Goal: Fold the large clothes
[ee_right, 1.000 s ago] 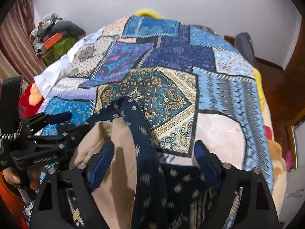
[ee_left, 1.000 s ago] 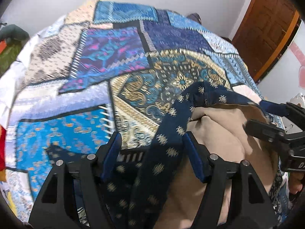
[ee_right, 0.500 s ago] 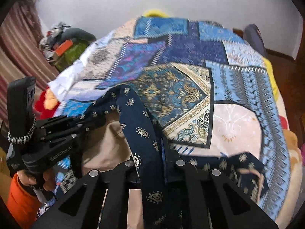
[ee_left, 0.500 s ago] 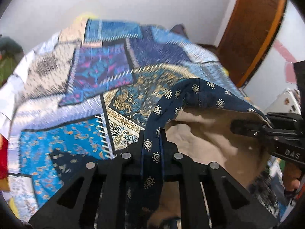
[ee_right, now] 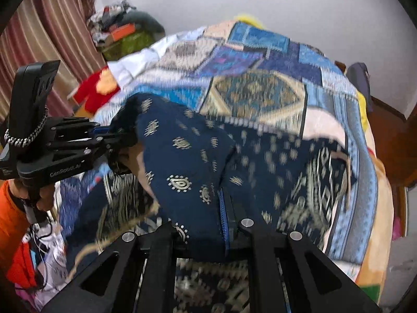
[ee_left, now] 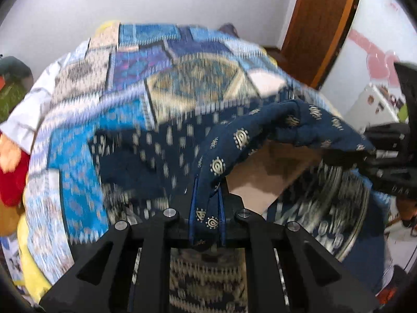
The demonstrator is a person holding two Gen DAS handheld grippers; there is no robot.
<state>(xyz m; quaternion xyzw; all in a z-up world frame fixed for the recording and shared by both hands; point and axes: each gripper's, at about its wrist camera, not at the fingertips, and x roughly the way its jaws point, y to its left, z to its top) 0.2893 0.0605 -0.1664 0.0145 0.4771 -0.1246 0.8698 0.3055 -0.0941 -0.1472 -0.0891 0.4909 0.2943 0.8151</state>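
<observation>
— Both tongs were clenched, weren't they? What was in them?

— Yes. Nearest the left camera, the left gripper (ee_left: 207, 217) had its blue pads pressed onto a bunched edge of the navy printed garment (ee_left: 263, 133). The right gripper (ee_right: 206, 224) was pinched on the same cloth, on another part of its edge.

— Could each be seen from the other side?

— It could. The right gripper (ee_left: 375, 156) showed at the right border of the left view, with the navy edge running into its tip. The left gripper (ee_right: 104, 140) came in from the left of the right view, a hand (ee_right: 44, 198) around its handle below.

— And where was the garment?

— Lifted between the two tongs, its tan inner side (ee_left: 263, 174) showing under the raised edge. The rest trailed down, blurred, onto the patchwork bedspread (ee_left: 125, 65) just beyond.

— Farther back?

— A white wall (ee_right: 312, 13), a striped curtain (ee_right: 39, 34) at left, a pile of clutter (ee_right: 122, 31) beside it, and a wooden door (ee_left: 320, 20) at right.
</observation>
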